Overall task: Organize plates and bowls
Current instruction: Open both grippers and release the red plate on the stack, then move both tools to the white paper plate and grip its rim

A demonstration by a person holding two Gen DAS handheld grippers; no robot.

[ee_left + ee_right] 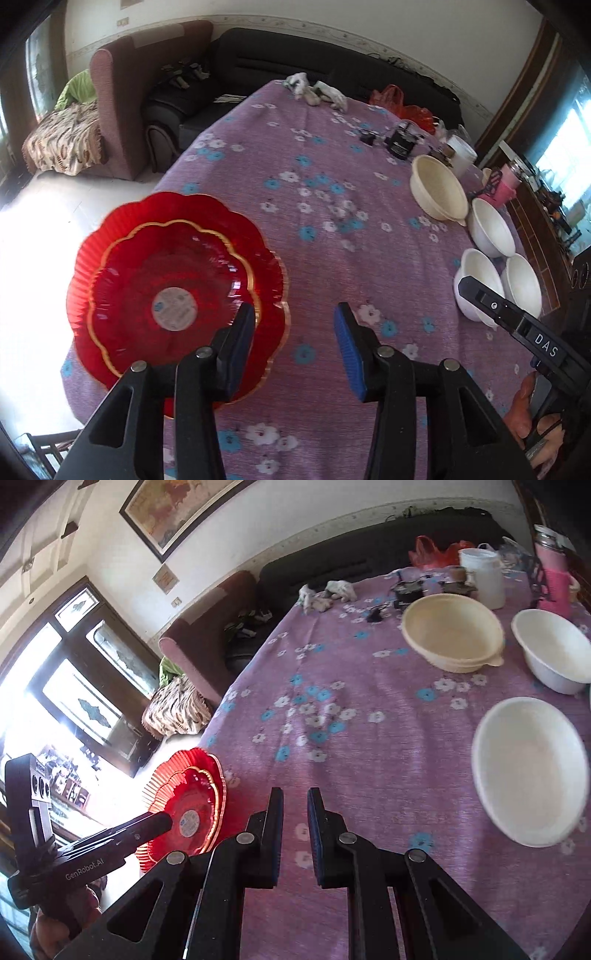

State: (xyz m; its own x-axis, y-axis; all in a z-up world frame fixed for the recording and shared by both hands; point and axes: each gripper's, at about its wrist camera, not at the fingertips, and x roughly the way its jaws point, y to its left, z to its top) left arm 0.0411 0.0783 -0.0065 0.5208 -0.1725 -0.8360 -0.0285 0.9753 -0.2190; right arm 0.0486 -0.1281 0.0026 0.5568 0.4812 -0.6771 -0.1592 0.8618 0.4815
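the left claw (295, 339) stands spread over the purple flowered cloth (314, 240) of the counter, with nothing between its blue pads. just to its left lie the red plates (173, 280), two scalloped ones stacked, the smaller with its gold rim on top of the larger, at the near left edge of the counter and partly overhanging it. the claw's left finger (240, 332) crosses in front of the plates' rim; i cannot tell whether it touches.

the right claw (295, 834) has its fingers drawn close together with a narrow gap left between them, and nothing in that gap. it hangs above bare cloth near the counter's front edge. a hand (66, 919) shows low in the right view, gripping the left tool's handle.

off to the right sit the bowls, well apart from the plates. a cream bowl (452, 631) with a small lip stands farthest back. nearer are three white bowls: one (493, 227) just beside the cream one, and two close together in front, one (476, 284) partly behind the right claw's finger and one (522, 282) to its right.

at the far end of the counter are a crumpled rag (317, 90), a red bag (402, 103), a white jar (484, 576) and a pink bottle (552, 576). beyond it stand a dark sofa (295, 48) and a maroon armchair (122, 96).
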